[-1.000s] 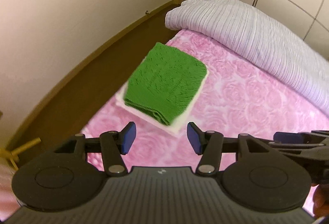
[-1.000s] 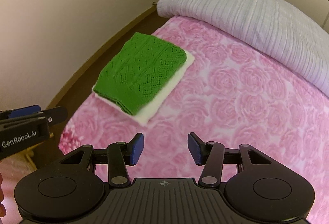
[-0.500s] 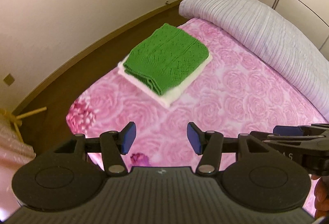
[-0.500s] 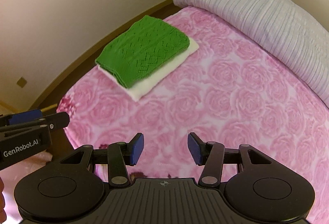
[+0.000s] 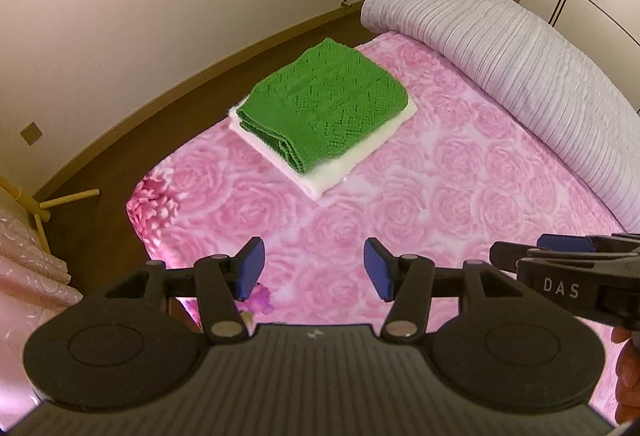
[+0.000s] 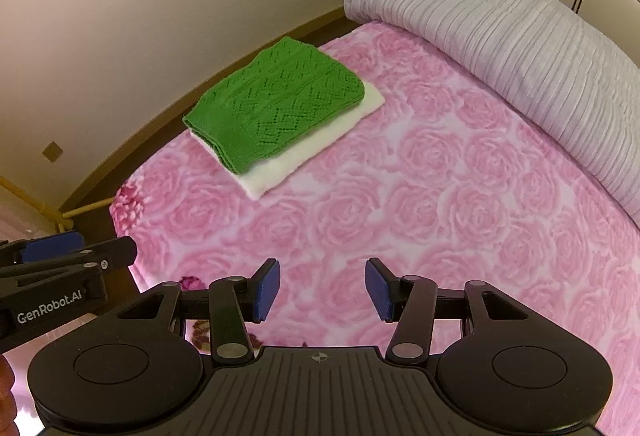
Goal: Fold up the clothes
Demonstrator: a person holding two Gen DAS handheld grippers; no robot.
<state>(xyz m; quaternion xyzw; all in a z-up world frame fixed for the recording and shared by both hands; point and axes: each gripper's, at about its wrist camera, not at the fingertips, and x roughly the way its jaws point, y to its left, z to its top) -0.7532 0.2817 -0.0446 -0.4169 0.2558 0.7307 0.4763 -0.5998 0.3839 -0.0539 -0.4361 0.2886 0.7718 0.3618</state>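
Note:
A folded green knitted garment (image 5: 326,112) lies on top of a folded white garment (image 5: 348,162) near the far left corner of the bed; both also show in the right wrist view, the green one (image 6: 276,102) over the white one (image 6: 312,152). My left gripper (image 5: 314,272) is open and empty, held well back from the stack above the pink rose blanket (image 5: 440,204). My right gripper (image 6: 322,288) is open and empty, also well short of the stack. Each gripper shows at the edge of the other's view.
A grey ribbed duvet (image 5: 520,76) lies rolled along the right side of the bed. The bed's left edge drops to a brown floor (image 5: 132,152) along a cream wall. A yellow wooden stand (image 5: 40,208) and pink fabric (image 5: 28,268) are at the left.
Both grippers have pulled back and up from the green and white stack, which now sits farther away. Both stay open and empty.

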